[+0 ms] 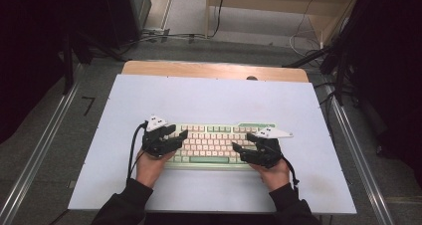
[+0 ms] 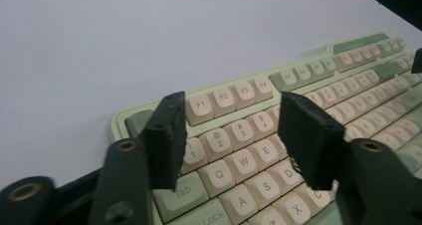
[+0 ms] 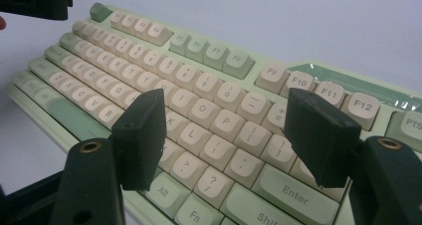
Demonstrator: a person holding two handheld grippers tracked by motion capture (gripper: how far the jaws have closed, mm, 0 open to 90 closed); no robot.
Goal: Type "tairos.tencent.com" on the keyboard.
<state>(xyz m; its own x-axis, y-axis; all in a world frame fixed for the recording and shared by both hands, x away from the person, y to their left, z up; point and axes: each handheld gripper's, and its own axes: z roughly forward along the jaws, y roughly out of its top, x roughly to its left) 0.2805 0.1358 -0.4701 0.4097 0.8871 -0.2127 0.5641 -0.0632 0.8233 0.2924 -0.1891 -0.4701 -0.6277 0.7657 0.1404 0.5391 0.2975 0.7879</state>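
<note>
A mint-green keyboard (image 1: pixel 214 141) with cream keys lies on the white board (image 1: pixel 214 95), near its front edge. My left gripper (image 1: pixel 180 132) hovers over the keyboard's left end. In the left gripper view the keyboard (image 2: pixel 298 75) runs off to the right, and the left gripper (image 2: pixel 231 105) stands open above the number and Q-W-E keys with only air between the pads. My right gripper (image 1: pixel 242 141) hovers over the keyboard's right part. In the right gripper view the right gripper (image 3: pixel 226 103) is open above the keyboard (image 3: pixel 199 51), over the P and bracket keys, with nothing held.
The white board rests on a wooden table (image 1: pixel 214 69) whose far strip shows. Metal rails (image 1: pixel 40 150) run along both sides. Cables (image 1: pixel 164 36) lie on the floor beyond, between dark stands. A black piece of the left gripper (image 3: pixel 35 1) shows at the top left of the right gripper view.
</note>
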